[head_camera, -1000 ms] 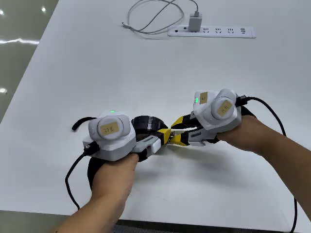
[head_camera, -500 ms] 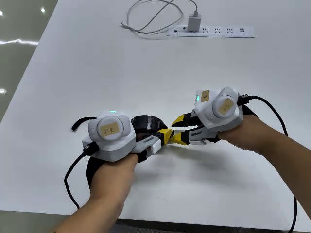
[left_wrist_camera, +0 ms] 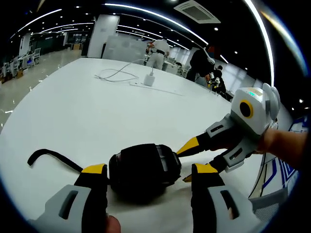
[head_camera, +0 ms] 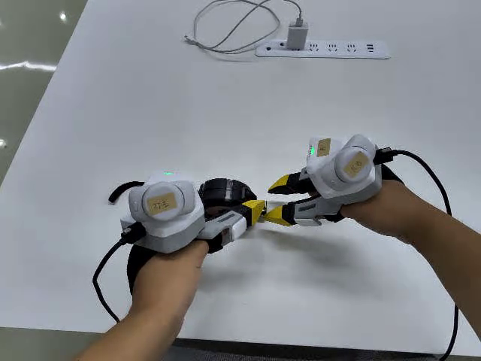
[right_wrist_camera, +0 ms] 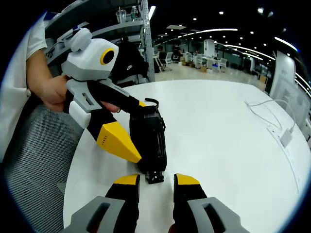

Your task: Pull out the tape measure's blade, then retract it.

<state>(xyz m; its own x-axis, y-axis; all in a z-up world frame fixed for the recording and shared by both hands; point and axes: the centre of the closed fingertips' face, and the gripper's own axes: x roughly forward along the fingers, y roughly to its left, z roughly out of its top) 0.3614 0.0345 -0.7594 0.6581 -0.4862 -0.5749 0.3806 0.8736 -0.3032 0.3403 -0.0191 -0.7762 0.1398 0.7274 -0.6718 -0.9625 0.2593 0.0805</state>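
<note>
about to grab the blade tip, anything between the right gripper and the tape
Nothing visible: the right gripper sits open right at the tape's tip end. The left gripper flanks the tape's body, not its tip.

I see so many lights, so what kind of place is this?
Probably a big open office or lab: long ceiling lights, shelves, and a white table with a power strip.

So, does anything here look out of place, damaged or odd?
Nothing stands out. The tape measure looks intact. It is gripped by the left gripper on the table and not yet extended. The right gripper is open, close to its front end.
</note>
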